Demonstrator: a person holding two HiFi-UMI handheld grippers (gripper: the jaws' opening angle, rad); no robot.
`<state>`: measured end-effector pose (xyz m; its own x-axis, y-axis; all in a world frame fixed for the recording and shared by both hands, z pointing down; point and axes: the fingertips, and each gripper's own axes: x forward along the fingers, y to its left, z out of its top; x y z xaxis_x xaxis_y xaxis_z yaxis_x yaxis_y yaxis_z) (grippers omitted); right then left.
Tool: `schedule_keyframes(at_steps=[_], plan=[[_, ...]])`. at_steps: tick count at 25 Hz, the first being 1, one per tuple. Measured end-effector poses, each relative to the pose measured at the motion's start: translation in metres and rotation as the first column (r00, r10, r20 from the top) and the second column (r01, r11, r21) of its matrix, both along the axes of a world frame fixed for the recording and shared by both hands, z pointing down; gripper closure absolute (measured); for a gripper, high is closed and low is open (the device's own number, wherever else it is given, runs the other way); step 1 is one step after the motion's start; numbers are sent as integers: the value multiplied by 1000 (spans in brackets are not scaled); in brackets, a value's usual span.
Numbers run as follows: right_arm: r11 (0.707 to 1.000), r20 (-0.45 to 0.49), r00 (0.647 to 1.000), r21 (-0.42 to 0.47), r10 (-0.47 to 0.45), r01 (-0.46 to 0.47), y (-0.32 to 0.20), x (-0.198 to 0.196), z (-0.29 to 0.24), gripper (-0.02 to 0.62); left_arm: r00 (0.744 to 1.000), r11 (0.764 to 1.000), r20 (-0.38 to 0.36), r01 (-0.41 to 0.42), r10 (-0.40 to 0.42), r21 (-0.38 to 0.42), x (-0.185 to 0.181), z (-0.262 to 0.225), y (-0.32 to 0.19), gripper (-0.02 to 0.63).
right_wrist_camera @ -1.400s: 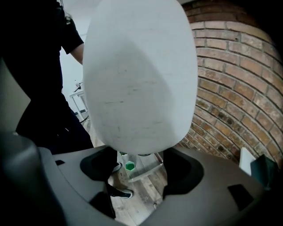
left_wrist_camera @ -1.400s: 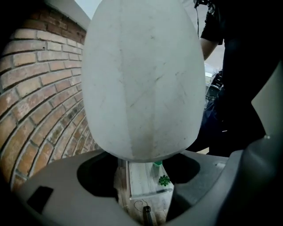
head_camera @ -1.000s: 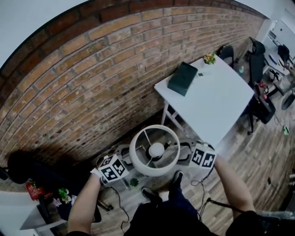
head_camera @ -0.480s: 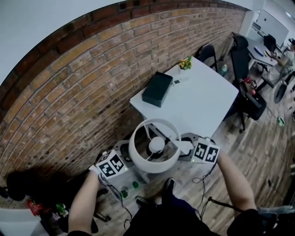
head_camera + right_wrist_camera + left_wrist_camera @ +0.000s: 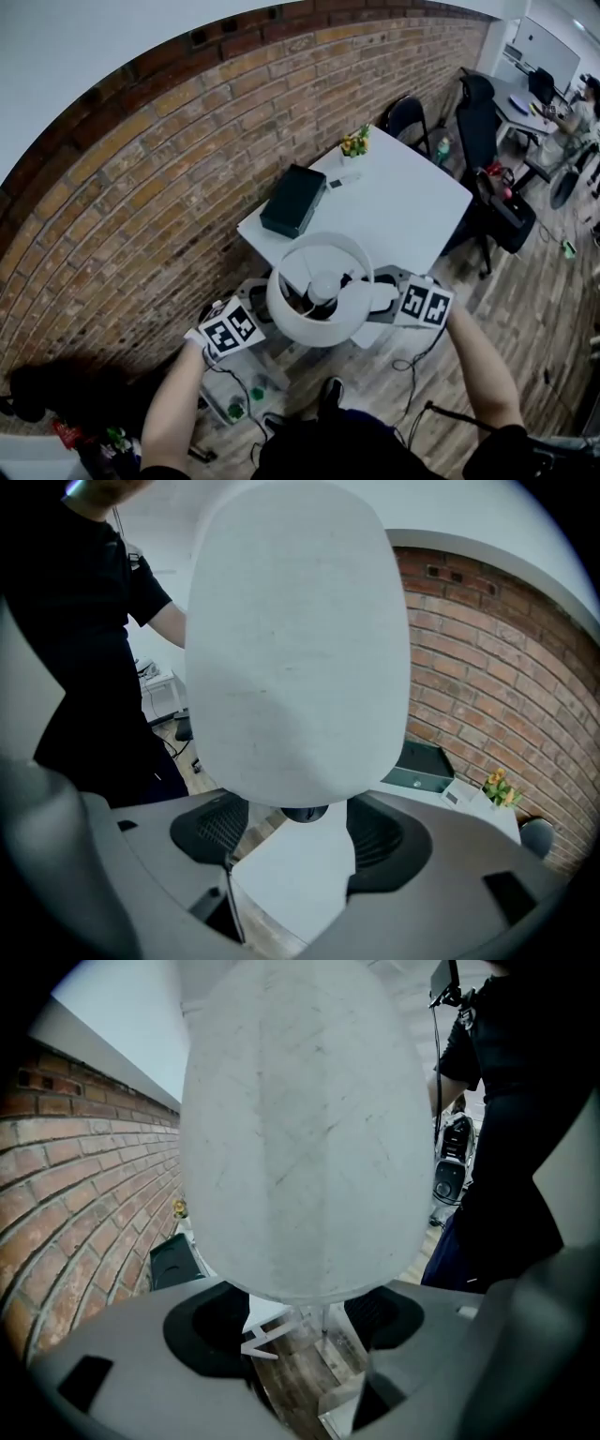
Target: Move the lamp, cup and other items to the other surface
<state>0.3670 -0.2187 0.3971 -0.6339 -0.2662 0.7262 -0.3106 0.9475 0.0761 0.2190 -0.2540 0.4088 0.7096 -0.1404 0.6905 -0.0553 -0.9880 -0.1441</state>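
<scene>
The lamp (image 5: 323,285), likely light with a thin, dentable shade (image 5: 292,324), hangs by the worktop (image 5: 403,206), pressed gently between left tool (image 5: 259,307) and right tool (image 5: 379,294), jaws of both spread wide

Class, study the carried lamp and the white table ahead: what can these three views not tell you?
- Lamp's base: head view, covered by the lamp shade; absent from both gripper views.
- Where left gripper and right gripper touch the shade: its bulk covers any contact; jaws stand apart.
- Small white item beside the dark box on the table: too small, head view.
</scene>
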Motion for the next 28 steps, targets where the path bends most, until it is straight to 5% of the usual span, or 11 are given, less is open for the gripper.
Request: schedule_keyframes(at_steps=[11,24,28], plan=[[998,13,999,-45,39,-39,-51,76,20,262,1000,1000,23,16,-16,4,76,26,-60,298],[994,35,996,-73,84,-81,-92,101,46,264,990,998,129,58,-62,35,95,53,-106,299],[993,45,994,-71,101,-97,-94,103,52,263,991,997,107,74,-76,28,97,57,-107,299]])
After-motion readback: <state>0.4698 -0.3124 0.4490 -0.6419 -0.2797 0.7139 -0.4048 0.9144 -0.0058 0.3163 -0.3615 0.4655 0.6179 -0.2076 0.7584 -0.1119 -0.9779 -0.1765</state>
